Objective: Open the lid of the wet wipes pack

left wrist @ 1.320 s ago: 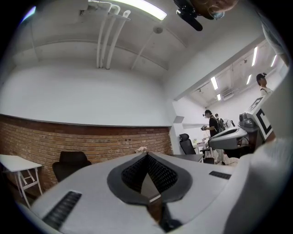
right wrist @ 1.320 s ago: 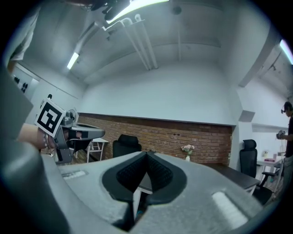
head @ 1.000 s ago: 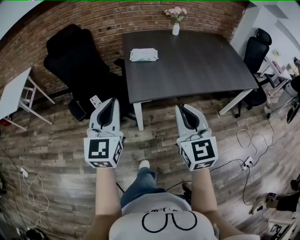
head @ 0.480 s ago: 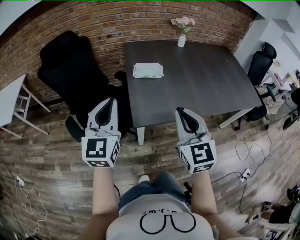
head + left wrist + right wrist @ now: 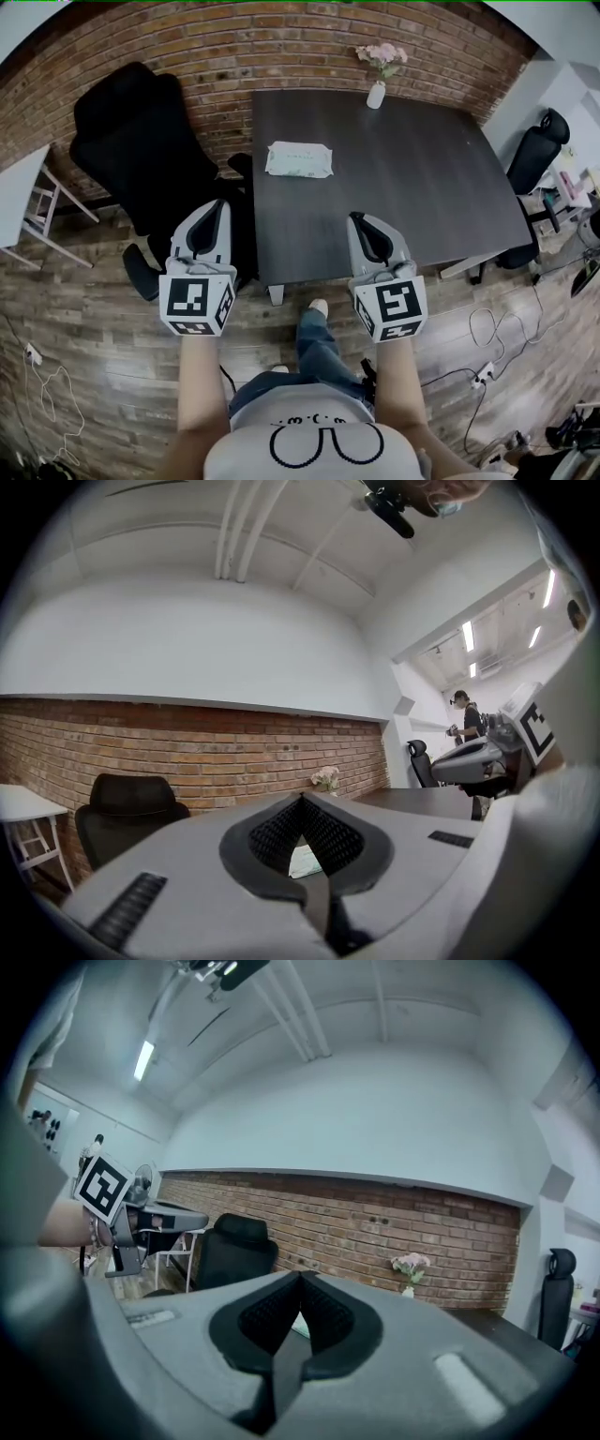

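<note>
The wet wipes pack (image 5: 299, 159), pale green and white, lies flat on the dark table (image 5: 394, 178) near its left edge. My left gripper (image 5: 217, 204) is held level in front of the table's near left corner, shut and empty. My right gripper (image 5: 358, 217) hovers at the table's near edge, also shut with nothing in it. Both are well short of the pack. In the left gripper view a bit of the pack (image 5: 302, 860) shows through the hollow behind the closed tips of that gripper (image 5: 300, 799). The right gripper (image 5: 300, 1274) points the same way.
A black office chair (image 5: 141, 131) stands left of the table by the brick wall (image 5: 234, 42). A white vase with pink flowers (image 5: 378, 89) sits at the table's far edge. Another black chair (image 5: 539, 150) is at the right, a white table (image 5: 19, 183) at the left, and cables (image 5: 483, 375) on the wooden floor.
The person has stepped toward the table. Both grippers have moved forward together and now reach its near edge; the pack lies closer in view. The jaws stayed shut.
</note>
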The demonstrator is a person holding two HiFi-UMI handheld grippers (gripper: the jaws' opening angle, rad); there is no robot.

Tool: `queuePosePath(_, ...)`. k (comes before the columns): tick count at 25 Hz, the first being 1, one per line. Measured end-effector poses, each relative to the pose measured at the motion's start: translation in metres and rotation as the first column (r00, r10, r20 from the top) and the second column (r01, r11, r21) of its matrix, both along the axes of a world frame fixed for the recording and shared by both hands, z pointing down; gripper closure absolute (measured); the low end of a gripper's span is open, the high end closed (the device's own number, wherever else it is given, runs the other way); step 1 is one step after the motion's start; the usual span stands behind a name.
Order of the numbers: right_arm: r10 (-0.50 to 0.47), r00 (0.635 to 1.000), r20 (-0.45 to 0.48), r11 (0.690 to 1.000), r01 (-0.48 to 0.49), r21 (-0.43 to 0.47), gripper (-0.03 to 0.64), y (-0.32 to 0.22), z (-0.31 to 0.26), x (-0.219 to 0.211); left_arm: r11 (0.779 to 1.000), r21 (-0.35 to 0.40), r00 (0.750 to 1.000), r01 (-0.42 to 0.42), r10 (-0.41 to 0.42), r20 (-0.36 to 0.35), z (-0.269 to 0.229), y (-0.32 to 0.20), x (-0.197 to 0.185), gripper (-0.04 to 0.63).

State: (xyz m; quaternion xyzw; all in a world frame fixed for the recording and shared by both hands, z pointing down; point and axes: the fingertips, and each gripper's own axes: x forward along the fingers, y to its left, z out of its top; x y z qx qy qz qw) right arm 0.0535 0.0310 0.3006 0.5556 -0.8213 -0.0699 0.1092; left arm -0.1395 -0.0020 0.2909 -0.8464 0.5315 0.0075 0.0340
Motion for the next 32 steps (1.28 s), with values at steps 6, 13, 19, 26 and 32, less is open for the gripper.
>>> queuePosePath(6,-0.064,0.998,-0.002,0.998,0.064,-0.011,0.618,-0.08,0.001,0.022,0.998,-0.024,0.999,0.052,-0.052,0.005,0.007,-0.065,0.028,0.597)
queuePosePath(13,-0.14,0.99,0.023,0.985,0.142,-0.094,0.618,-0.169,0.024,0.046,0.992,-0.059,0.993,0.114,-0.114,0.013,0.012,-0.143,0.061,0.597)
queuePosePath(19,-0.198,0.979,0.054,0.962,0.204,-0.184,0.587,-0.22,0.054,0.069,0.982,-0.114,0.988,0.151,-0.146,0.05,0.036,-0.19,0.093,0.597)
queuePosePath(26,-0.271,0.96,0.069,0.928,0.28,-0.245,0.468,-0.252,0.085,0.065,0.962,-0.179,0.979,0.204,-0.197,0.057,0.065,-0.219,0.085,0.597)
queuePosePath(32,-0.309,0.95,0.049,0.904,0.31,-0.294,0.462,-0.273,0.108,0.045,0.956,-0.229,0.983,0.184,-0.175,0.055,0.085,-0.244,0.081,0.597)
